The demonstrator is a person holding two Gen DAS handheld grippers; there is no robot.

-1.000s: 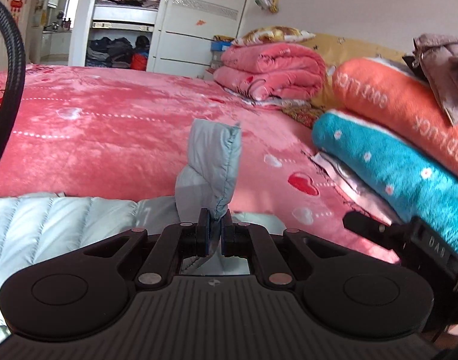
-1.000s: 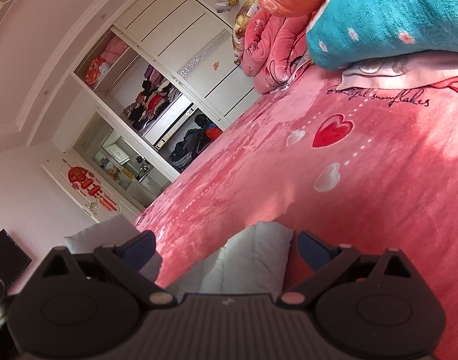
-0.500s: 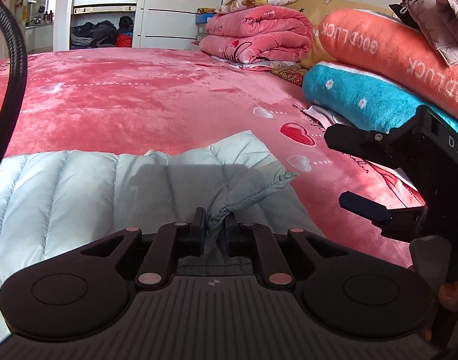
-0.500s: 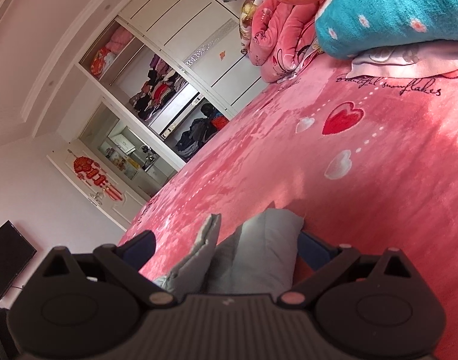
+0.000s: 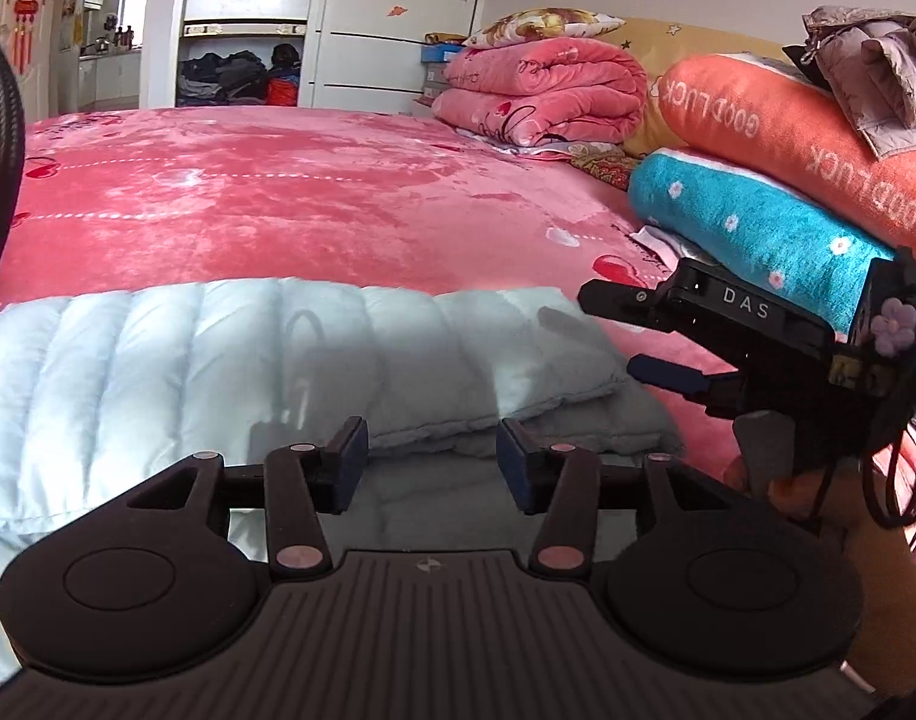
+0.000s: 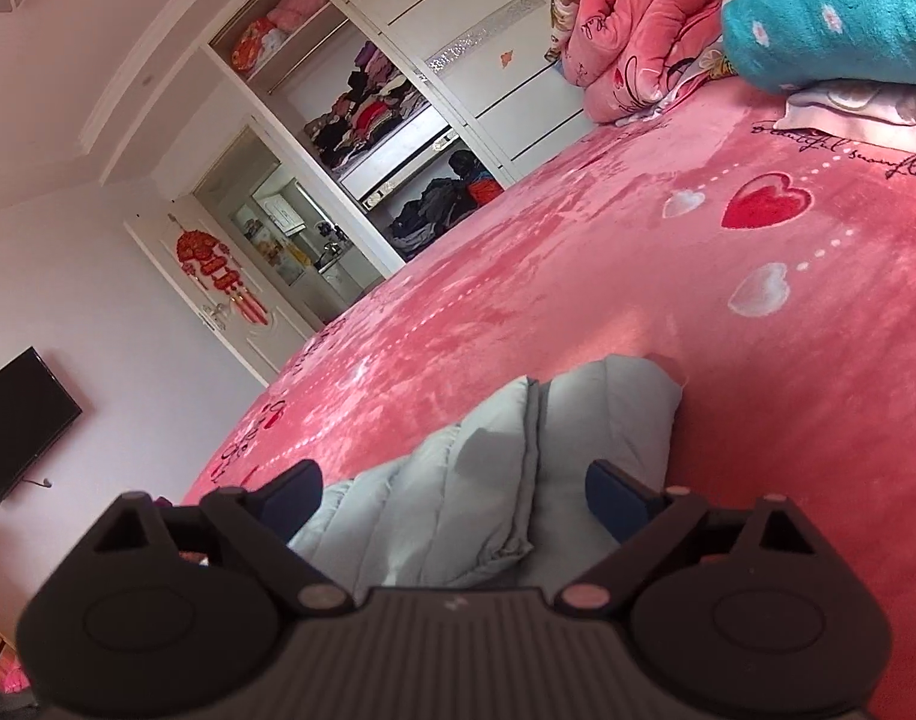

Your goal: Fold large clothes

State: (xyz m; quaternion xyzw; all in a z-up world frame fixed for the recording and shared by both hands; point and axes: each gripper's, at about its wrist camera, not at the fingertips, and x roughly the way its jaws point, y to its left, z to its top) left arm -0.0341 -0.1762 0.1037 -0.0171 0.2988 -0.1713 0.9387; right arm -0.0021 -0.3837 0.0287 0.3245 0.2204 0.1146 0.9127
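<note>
- Covering the bed is a pink blanket (image 5: pixel 314 192) printed with hearts, seen in both wrist views.
- Stacked along the bed's right side in the left wrist view are an orange roll (image 5: pixel 782 120) lettered GOOD LUCK, a teal roll (image 5: pixel 758 228) under it, and folded pink quilts (image 5: pixel 542 90) further back.
- Spread flat on the blanket near its front edge is the pale blue quilted jacket (image 5: pixel 218 360), with one layer folded over another at its right end.
- Shown low over the jacket's near edge is the left hand-held gripper (image 5: pixel 431 465); its jaws are opening, and no cloth is pinched between the pads.
- Seen at the jacket's right end is the right hand-held gripper (image 6: pixel 452 495); its jaws stand wide and are closing slightly, with the folded corner between them but not pressed.
</note>
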